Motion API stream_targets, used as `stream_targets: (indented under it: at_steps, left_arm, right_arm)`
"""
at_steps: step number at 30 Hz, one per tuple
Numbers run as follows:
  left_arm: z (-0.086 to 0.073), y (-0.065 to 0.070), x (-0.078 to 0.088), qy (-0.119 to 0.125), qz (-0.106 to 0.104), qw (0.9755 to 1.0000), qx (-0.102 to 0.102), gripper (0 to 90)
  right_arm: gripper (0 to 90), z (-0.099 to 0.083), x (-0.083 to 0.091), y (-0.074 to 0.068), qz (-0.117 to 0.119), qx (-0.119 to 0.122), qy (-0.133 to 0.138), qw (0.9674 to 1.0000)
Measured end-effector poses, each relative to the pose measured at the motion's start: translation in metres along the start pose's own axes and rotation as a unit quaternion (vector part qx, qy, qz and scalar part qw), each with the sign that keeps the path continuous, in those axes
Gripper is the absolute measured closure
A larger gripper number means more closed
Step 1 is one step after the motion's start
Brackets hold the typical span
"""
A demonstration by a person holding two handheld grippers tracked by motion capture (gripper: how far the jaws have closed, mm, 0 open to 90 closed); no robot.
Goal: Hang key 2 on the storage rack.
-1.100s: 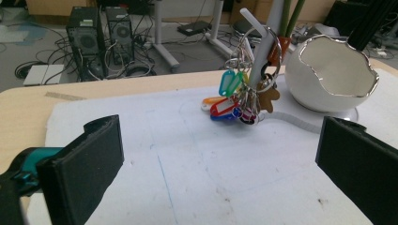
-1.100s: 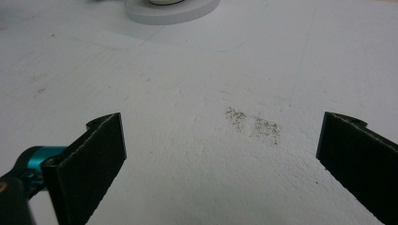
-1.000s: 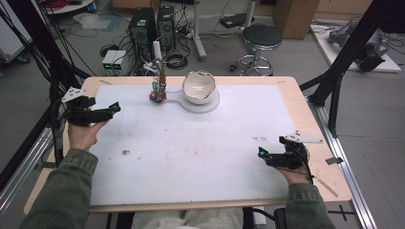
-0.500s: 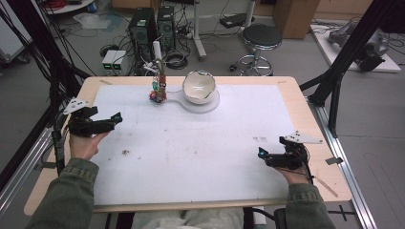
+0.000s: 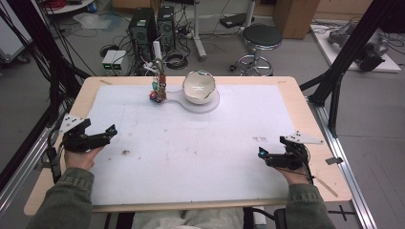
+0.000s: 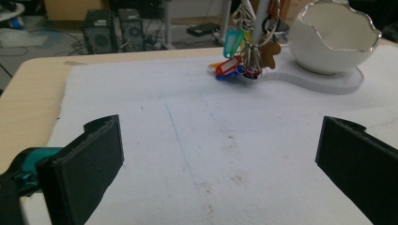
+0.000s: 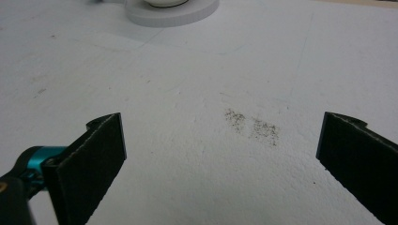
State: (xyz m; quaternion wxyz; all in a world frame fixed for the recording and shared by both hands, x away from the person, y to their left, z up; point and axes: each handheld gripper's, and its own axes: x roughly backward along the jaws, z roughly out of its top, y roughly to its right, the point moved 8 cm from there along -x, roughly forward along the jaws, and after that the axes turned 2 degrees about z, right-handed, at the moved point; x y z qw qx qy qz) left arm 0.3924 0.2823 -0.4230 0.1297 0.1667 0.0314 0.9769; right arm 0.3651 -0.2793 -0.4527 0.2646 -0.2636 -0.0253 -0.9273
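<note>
Coloured key tags and keys (image 5: 157,89) hang in a bunch from a small stand at the far edge of the white foam sheet (image 5: 191,152), left of centre; in the left gripper view the bunch (image 6: 244,58) shows blue, red, green and brown tags, its lowest tags resting on the stand's flat white base (image 6: 324,82). Just beside the bunch, on the same base, sits a white bowl (image 5: 199,87) shaped like a broken eggshell, with a jagged rim. The left gripper (image 5: 111,131) is held low over the sheet's left edge, pointing toward the bunch yet well apart from it; its jaws stand wide apart with nothing between them. The right gripper (image 5: 261,153) lies near the sheet's right edge, well apart from bunch and bowl, jaws likewise spread wide and empty, above a faint dark smudge (image 7: 251,124). Sheet and base lie on a wooden table (image 5: 305,109); computer towers (image 5: 153,26) and a stool (image 5: 260,38) stand on the floor beyond.
</note>
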Motion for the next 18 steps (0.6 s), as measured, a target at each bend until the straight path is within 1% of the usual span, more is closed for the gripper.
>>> stream_targets:
  at_steps: [2,4,6,9,11,15,18]
  left_arm:
    - [-0.001,0.0,0.003,0.001,0.0,1.0,0.002,1.6]
    - [-0.005,0.0,0.008,0.012,0.002,0.9999,0.001,1.6]
    - [-0.009,-0.003,0.011,0.008,0.01,0.9999,0.002,1.6]
    - [-0.014,-0.006,0.015,0.007,0.012,0.9998,0.016,1.6]
    - [-0.015,-0.006,0.016,0.011,0.009,0.9997,0.02,1.6]
    - [-0.016,-0.004,0.014,0.01,0.007,0.9999,0.01,1.6]
    - [-0.016,-0.004,0.014,0.011,0.006,0.9999,0.008,1.6]
  right_arm:
    - [0.9,0.0,0.0,0.0,0.001,0.0,0.0,1.0]
    - [0.9,0.0,0.0,0.0,0.001,0.0,0.002,1.0]
    - [0.9,0.001,0.001,0.0,0.0,0.001,0.005,1.0]
    - [0.9,0.001,0.001,0.0,0.0,0.0,0.006,1.0]
    - [0.9,0.001,0.0,-0.001,0.001,-0.002,0.004,1.0]
    - [0.9,0.001,0.0,0.0,-0.002,0.0,0.002,1.0]
    - [0.9,0.0,0.0,0.0,-0.003,-0.003,0.002,1.0]
